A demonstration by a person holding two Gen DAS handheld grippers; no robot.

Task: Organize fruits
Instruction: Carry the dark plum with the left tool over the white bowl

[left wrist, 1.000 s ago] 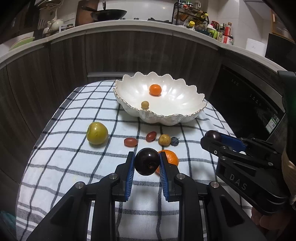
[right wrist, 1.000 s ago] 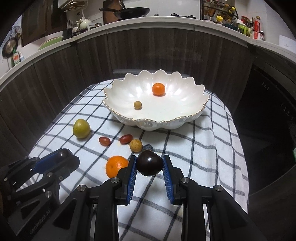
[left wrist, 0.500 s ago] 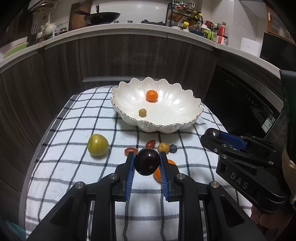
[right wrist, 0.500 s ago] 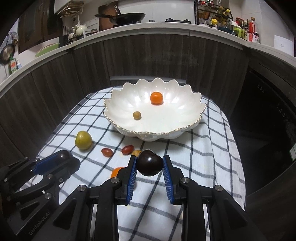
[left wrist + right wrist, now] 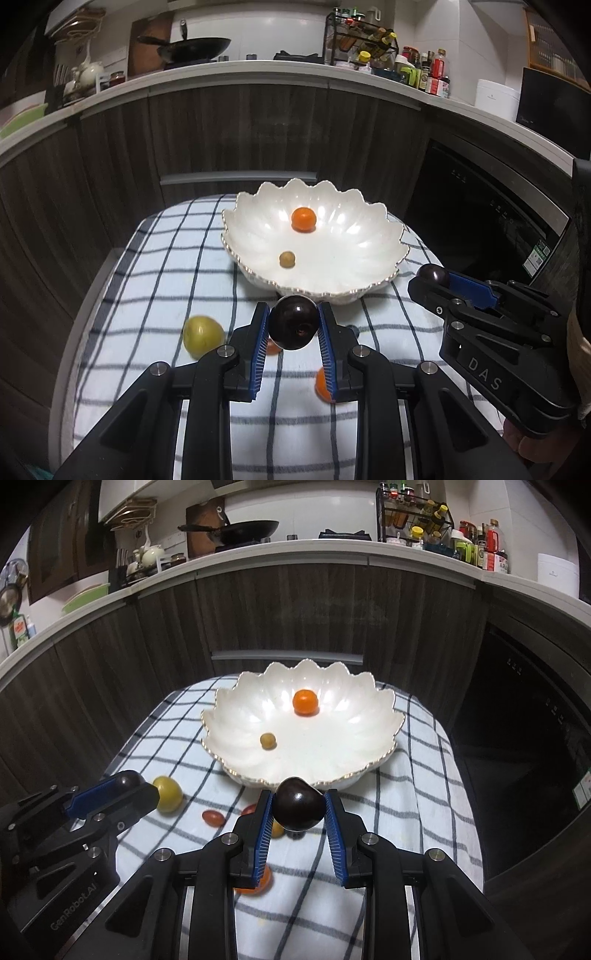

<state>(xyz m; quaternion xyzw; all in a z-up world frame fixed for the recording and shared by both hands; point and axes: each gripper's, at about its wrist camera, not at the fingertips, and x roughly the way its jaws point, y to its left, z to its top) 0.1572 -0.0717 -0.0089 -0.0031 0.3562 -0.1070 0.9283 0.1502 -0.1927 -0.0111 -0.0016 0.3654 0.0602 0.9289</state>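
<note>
Dark purple round plums: two, one (image 5: 294, 327) in one gripper, one (image 5: 298, 809) in the other
White scalloped ceramic bowl (image 5: 376, 753): one
Orange citrus fruits: two, one (image 5: 305, 702) in the bowl, one (image 5: 258, 882) on the checked cloth (image 5: 406, 812)
Small yellow-brown round fruit in the bowl (image 5: 267, 740): one
Yellow-green round fruit (image 5: 168, 794): one
Red oval tomatoes in clear sight: one (image 5: 213, 817)

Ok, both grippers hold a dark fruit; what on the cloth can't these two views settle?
- Orange on the checked cloth: mostly behind the right gripper finger; likewise in the left wrist view.
- Small fruits near the bowl: partly behind the held dark fruit, so their count is unclear.
- Green fruit: blurred in the left wrist view.
- Cloth's near edge: covered by the left gripper.
</note>
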